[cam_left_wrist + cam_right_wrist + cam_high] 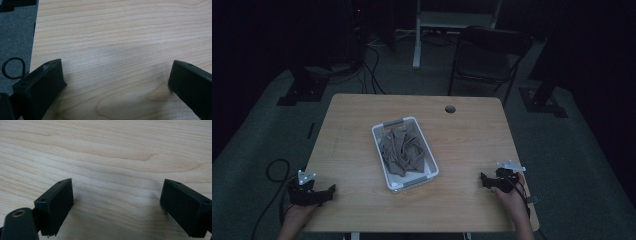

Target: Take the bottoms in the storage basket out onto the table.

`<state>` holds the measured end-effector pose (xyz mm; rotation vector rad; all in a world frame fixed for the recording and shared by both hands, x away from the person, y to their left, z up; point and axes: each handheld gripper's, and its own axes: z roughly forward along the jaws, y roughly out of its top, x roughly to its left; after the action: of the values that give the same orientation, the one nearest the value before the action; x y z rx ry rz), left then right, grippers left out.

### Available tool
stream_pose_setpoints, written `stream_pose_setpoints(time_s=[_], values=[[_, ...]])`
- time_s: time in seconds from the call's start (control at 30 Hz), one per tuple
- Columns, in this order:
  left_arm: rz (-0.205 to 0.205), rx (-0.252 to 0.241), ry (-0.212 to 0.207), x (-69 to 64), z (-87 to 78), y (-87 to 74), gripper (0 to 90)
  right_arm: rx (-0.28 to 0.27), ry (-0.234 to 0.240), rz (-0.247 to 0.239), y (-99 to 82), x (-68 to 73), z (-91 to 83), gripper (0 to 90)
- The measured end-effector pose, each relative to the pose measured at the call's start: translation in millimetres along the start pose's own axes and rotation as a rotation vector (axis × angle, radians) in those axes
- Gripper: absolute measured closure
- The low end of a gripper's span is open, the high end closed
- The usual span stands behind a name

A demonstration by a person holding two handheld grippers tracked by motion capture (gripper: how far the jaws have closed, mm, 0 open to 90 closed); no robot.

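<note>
We are holding both pairs of jaws spread wide with nothing between them. In the left gripper view the two black pads of the left gripper (pixel 115 82) are framing bare wood grain, close above the table (pixel 120 37), near its left edge where the grey floor (pixel 15 35) and a loop of cable (pixel 12 68) are showing. In the right gripper view the right gripper (pixel 116 202) is standing just as wide, again over plain wood.

From the high view, we are resting the left gripper (pixel 326 192) at the near left corner and the right gripper (pixel 486 180) at the near right side, both well apart from the white basket (pixel 380 145) sitting in the middle of the table. The crumpled grey-brown cloth (pixel 404 150) is lying inside that basket, heaped and folded over itself.

We are judging the step in hand to be the reach toward the cloth. To do it well, we are thinking of keeping the jaws wide while travelling in, coming down over the basket's rim rather than against it, and picking a raised fold near the top of the heap so that the pads close on one layer and the basket stays put.

We are finding no brand, label or writing that can be read; the room behind is dark, with a folding chair (pixel 487 55) beyond the table.
</note>
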<state>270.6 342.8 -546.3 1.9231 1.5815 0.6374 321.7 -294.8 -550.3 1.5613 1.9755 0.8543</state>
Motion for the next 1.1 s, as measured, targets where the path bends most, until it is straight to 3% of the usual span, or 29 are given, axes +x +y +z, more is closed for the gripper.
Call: stream_pose_setpoints(time_s=[0.63,0.83,1.1], values=[[0.000,0.000,0.001,-0.2,0.0,0.0,0.8,-0.001,0.000,-0.004,0.0,0.3,-0.1,11.1],[0.000,0.000,0.001,-0.2,0.0,0.0,0.8,-0.023,0.020,0.039,1.9,1.9,0.7,11.1],[0.000,0.000,0.001,-0.2,0.0,0.1,0.8,-0.043,0.029,0.021,10.7,10.0,2.9,11.1]])
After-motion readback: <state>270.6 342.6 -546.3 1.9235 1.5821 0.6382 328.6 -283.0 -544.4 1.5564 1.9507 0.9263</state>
